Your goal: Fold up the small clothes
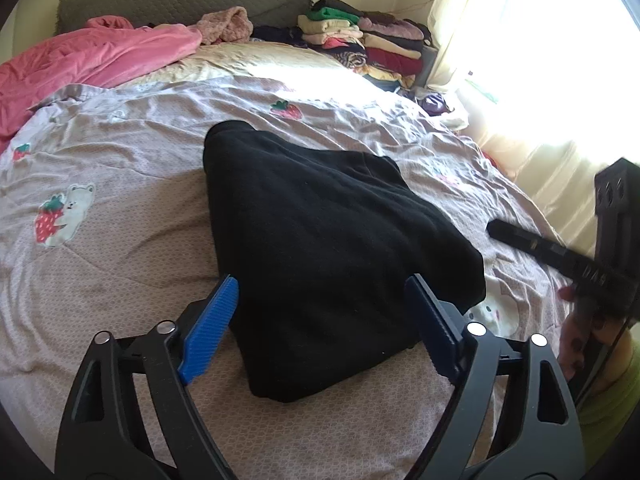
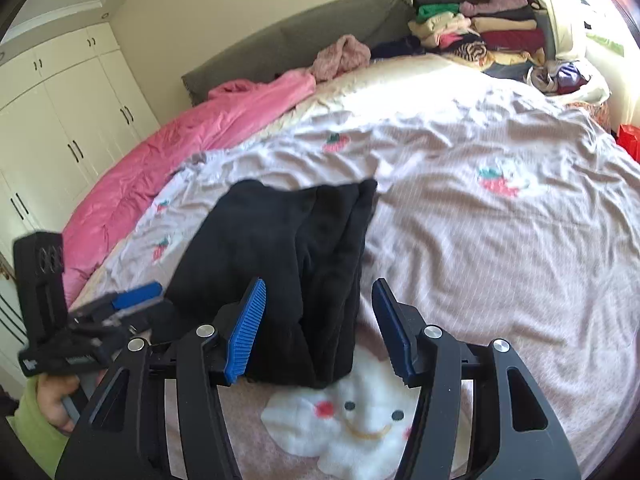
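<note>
At the far left of the right wrist view stood a cream wardrobe (image 2: 60, 120), and beside it a pink quilt (image 2: 168, 160) lay bunched along the left side of the bed (image 2: 500, 260). A grey headboard cushion (image 2: 304, 40) ran behind it, with a crumpled dusty-pink knit (image 2: 342, 56) resting at the quilt's upper end.

The left gripper (image 1: 322, 322) hovered low over the bed's pale strawberry-print cover, its blue pads spread wide, one on each side of the near end of the black garment (image 1: 320, 232). In its own view the pads seemed to flank the cloth without pinching it; in the right wrist view the same gripper (image 2: 136, 300) appeared at the garment's left edge, blurred.

The black garment lay folded into a thick wedge in the middle of the bed, its layered edges visible along the right side in the right wrist view (image 2: 280, 264). Its near end partly covered a white bear face printed on the cover (image 2: 360, 428).

The right gripper (image 2: 320, 330) was likewise spread wide, straddling the garment's near right corner and holding nothing.

Farther right, near the head of the bed, sat a stack of folded clothes (image 1: 360, 40), and beyond it a bright curtained window (image 1: 540, 60).
</note>
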A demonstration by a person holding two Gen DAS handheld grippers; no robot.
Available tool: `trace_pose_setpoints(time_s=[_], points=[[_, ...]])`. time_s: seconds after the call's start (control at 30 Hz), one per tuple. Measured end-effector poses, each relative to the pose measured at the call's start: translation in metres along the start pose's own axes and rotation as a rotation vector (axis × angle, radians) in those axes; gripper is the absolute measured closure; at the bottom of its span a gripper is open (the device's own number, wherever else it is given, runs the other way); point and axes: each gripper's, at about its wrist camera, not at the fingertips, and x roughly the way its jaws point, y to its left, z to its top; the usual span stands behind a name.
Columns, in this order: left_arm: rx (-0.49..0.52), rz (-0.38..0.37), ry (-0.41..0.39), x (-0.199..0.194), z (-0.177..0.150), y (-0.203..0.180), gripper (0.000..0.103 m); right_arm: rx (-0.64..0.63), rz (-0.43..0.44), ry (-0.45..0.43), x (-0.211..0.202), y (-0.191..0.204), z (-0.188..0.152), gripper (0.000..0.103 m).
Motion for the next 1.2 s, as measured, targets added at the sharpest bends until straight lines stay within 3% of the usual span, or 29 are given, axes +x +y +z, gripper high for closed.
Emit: trace_pose_setpoints(time_s=[0.17, 0.37, 0.47, 0.53, 0.63, 0.8, 0.93, 1.1, 1.2], points=[[0.028, 0.056, 0.052, 0.016, -0.006, 0.004, 0.028, -0.049, 0.017, 0.007, 0.011, 0.015, 0.015, 0.057], [0.009, 0.054, 0.056, 0.017, -0.010, 0.011, 0.028, -0.143, 0.026, 0.066, 0.044, 0.047, 0.028, 0.057], [0.007, 0.051, 0.056, 0.017, -0.009, 0.011, 0.028, -0.173, -0.081, 0.168, 0.081, 0.041, 0.028, 0.056], [0.000, 0.043, 0.055, 0.016, -0.009, 0.012, 0.028, -0.109, -0.080, 0.221, 0.100, 0.020, 0.023, 0.054], [-0.010, 0.036, 0.062, 0.017, -0.010, 0.014, 0.028, -0.006, -0.018, 0.224, 0.109, 0.000, 0.017, 0.051], [-0.022, 0.030, 0.063, 0.016, -0.010, 0.016, 0.028, -0.024, -0.031, 0.196, 0.099, 0.009, 0.017, 0.051], [-0.034, 0.018, 0.057, 0.010, -0.008, 0.018, 0.028, -0.040, -0.037, 0.147, 0.082, 0.017, 0.020, 0.046], [-0.027, 0.013, 0.034, 0.000, -0.005, 0.014, 0.028, -0.046, -0.041, 0.096, 0.058, 0.021, 0.021, 0.030], [-0.031, 0.015, 0.014, -0.009, -0.003, 0.015, 0.028, -0.047, -0.048, 0.055, 0.042, 0.023, 0.024, 0.016]])
